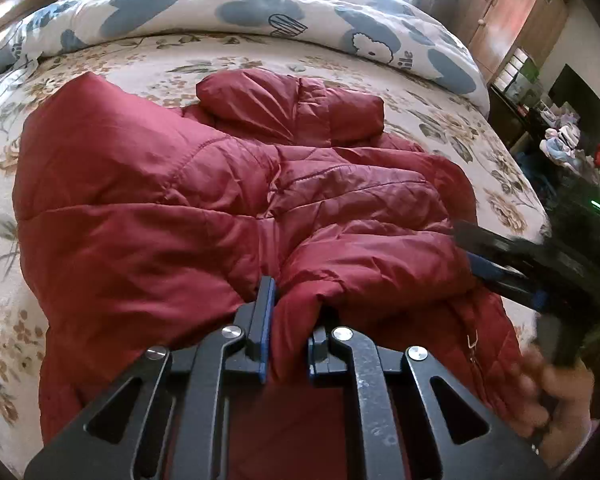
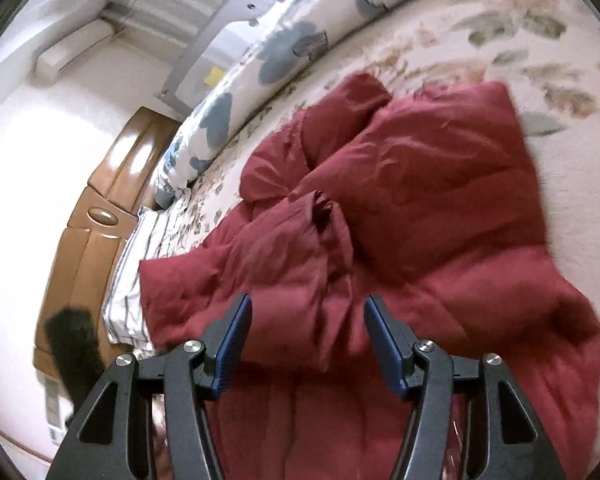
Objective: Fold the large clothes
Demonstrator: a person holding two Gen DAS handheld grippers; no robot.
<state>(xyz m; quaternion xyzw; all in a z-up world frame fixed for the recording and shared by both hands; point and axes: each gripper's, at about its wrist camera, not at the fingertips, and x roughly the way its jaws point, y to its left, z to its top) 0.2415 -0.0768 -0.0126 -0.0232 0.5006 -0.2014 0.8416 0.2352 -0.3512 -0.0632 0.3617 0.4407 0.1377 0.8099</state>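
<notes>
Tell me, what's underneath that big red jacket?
The red jacket lies on a floral bedsheet, which shows all around it. Whatever lies directly beneath the jacket is covered.

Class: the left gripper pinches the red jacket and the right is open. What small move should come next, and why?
Probably close the right gripper on the red jacket: its jaws stand open over the fabric, while the left gripper already pinches a bunch.
</notes>
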